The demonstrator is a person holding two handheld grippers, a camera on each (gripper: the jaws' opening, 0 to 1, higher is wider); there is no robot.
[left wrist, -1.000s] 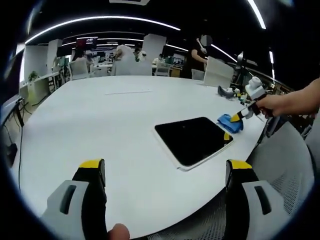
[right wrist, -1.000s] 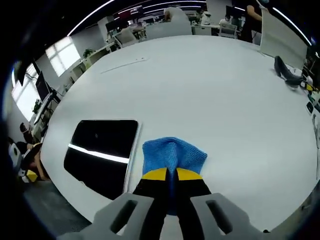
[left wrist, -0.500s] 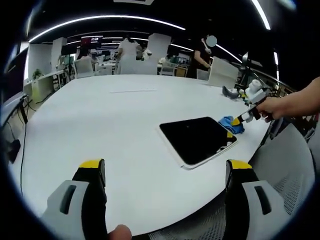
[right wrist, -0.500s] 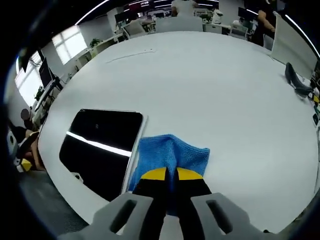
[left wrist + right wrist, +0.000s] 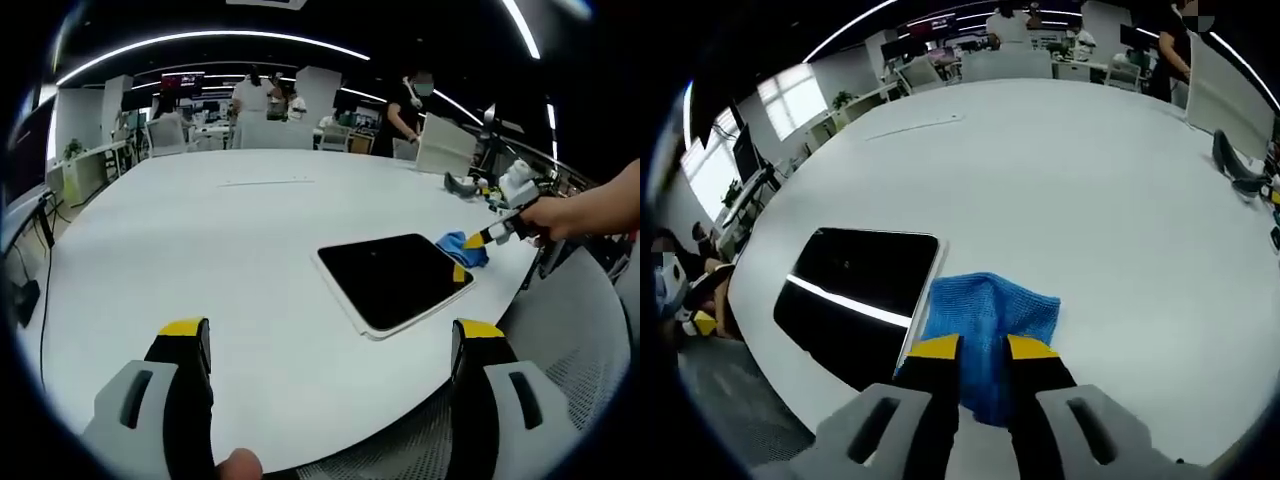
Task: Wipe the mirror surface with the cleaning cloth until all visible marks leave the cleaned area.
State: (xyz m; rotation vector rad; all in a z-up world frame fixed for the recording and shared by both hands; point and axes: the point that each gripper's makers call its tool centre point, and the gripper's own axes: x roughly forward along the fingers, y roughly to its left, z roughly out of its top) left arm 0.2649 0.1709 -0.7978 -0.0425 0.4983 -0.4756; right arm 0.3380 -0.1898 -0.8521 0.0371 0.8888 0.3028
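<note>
A large white table (image 5: pixel 200 250) in an open office carries a dark mirror (image 5: pixel 855 290) in a pale frame; in the right gripper view it lies left of centre, toward the table's near edge, with a bright strip of ceiling light reflected across it. The blue cleaning cloth (image 5: pixel 985 315) lies just right of the mirror, its left edge touching or barely overlapping the frame. The right gripper (image 5: pixel 975 348) has the cloth between its yellow-tipped jaws; these stood pinched tight on the fabric half a second ago and now show a clear gap with blue cloth in it, so the grip appears to be slackening, though the cloth is still between them. Over the last second the cloth has closed in on the mirror from the right. In the left gripper view the left gripper (image 5: pixel 325 335) hangs wide open and empty above the near table edge, mirror at centre, the person's hand (image 5: pixel 575 212) at far right. No pass across the glass is evident; the wiping seems barely begun, and a loosened hold may need re-closing first.
</note>
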